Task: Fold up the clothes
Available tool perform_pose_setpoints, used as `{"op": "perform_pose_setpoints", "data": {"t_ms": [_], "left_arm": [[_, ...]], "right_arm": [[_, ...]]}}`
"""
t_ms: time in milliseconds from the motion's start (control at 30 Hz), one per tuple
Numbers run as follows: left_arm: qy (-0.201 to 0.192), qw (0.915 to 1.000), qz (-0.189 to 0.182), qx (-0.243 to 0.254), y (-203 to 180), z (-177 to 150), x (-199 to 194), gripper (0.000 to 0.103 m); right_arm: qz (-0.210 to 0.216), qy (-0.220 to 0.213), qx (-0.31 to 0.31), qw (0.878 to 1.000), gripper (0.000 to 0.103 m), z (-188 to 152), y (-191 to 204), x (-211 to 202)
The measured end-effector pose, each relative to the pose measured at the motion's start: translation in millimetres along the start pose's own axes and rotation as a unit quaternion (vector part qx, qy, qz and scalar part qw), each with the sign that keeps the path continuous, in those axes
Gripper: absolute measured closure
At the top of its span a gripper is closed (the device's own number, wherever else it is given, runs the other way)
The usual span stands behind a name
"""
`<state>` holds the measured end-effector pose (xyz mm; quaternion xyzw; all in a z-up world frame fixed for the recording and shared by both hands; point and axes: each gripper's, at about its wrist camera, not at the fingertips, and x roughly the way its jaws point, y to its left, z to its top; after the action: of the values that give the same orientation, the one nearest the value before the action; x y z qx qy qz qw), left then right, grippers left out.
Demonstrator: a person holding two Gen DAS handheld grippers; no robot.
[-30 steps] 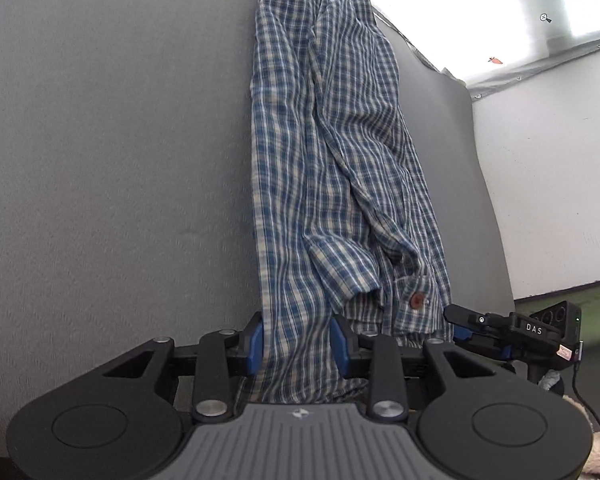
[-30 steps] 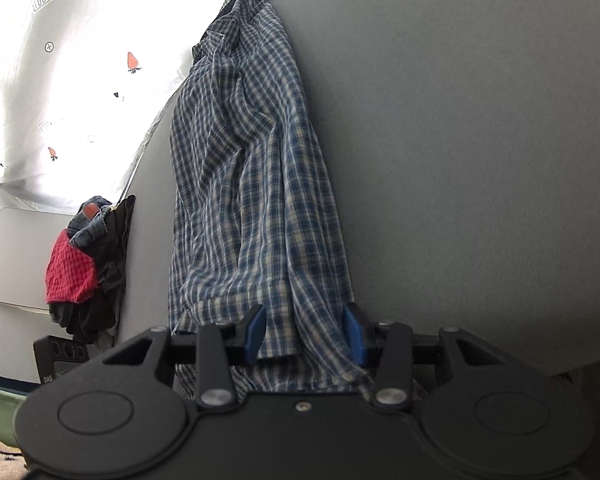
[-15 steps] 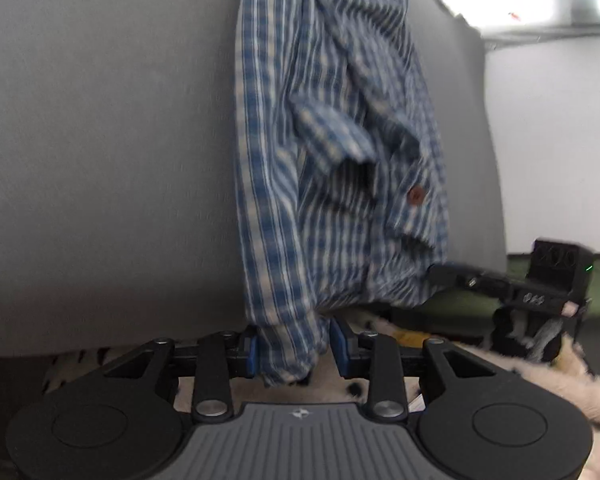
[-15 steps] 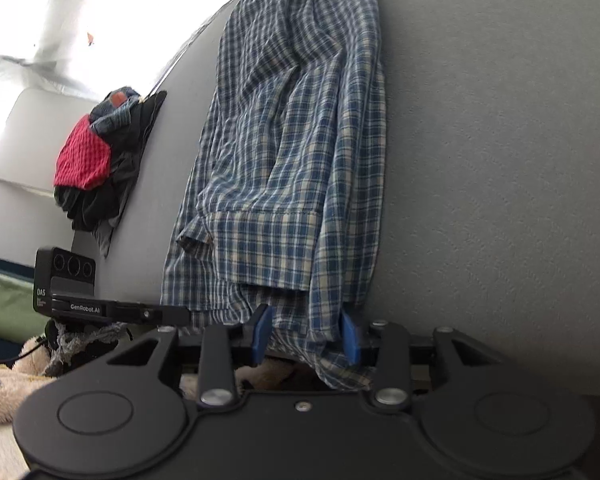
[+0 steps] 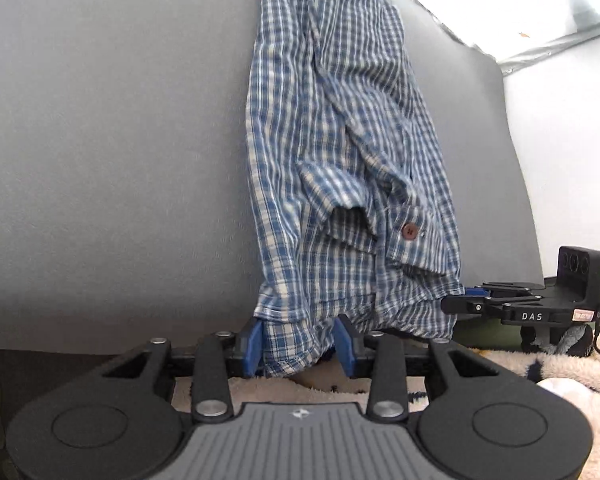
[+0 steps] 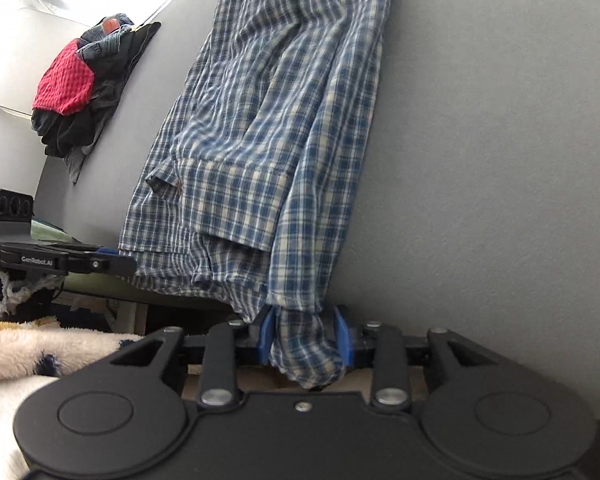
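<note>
Blue plaid shirt [image 5: 340,152] lies lengthwise on the grey table [image 5: 112,152], near end hanging off the front edge. Left gripper [image 5: 300,346] has the hem corner between its blue pads, jaws opening. Right gripper [image 6: 305,340] has the other bunched corner between its pads, jaws closing on it. Pile of dark and red clothes [image 6: 80,84] sits at the table's far side.

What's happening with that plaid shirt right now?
Each handheld gripper has a near corner of the blue plaid shirt between its pads, at the front edge of the grey table. The left gripper is opening around its bunch of hem; the right gripper is closing on a wad of cloth. A pile of other clothes waits at the table's far side.
</note>
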<state>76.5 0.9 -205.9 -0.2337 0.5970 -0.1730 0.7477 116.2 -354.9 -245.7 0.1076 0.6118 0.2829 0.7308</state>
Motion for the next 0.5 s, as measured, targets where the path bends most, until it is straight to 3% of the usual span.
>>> {"op": "perform_pose_setpoints", "data": {"t_ms": [100,167,233,333,500], "left_arm": [[-0.056,0.9976,0.039,0.016,-11,15,-14,0.060],[-0.089,0.9935,0.060,0.036,-22,30,-17,0.060],[-0.115,0.9900,0.060,0.056,-33,49,-12,0.060],[-0.130,0.9868,0.054,0.080,-53,77,9,0.060],[-0.106,0.9859,0.036,0.124,-76,109,44,0.060]], "right_arm": [[-0.101,-0.018,-0.047,0.994,0.068,11,14,-14],[-0.178,-0.043,-0.088,0.979,0.068,22,25,-20],[-0.214,-0.073,-0.105,0.968,0.068,36,38,-21],[-0.218,-0.109,-0.097,0.965,0.068,59,55,-19],[-0.198,-0.091,-0.062,0.974,0.070,66,67,-25]]}}
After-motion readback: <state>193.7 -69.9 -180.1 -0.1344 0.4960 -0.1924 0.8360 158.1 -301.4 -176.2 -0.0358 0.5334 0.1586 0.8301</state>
